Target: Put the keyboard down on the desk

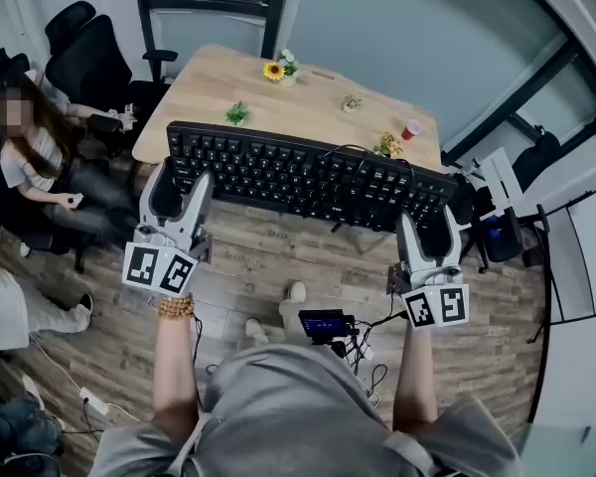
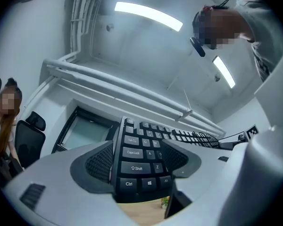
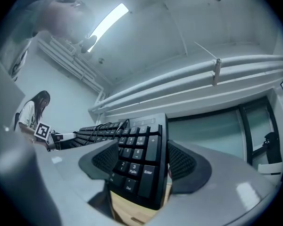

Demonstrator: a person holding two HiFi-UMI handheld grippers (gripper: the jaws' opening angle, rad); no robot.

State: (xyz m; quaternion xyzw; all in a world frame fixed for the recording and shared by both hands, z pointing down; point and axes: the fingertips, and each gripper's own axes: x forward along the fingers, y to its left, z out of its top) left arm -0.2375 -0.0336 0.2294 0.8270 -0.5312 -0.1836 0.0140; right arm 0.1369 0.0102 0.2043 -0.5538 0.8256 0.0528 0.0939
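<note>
Keyboard point(image 1: 308, 172) ends in wide grippers point(image 1: 179, 182) point(image 1: 429, 229)

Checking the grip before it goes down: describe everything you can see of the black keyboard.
The keyboard is full-size, black plastic, with white-lettered keys and a number pad at its right end. A thin black cable loops over its middle keys. It hangs roughly level over the near edge of the wooden desk, apparently not resting on it. The left gripper clamps its Ctrl-Shift end, the right gripper its number-pad end.
</note>
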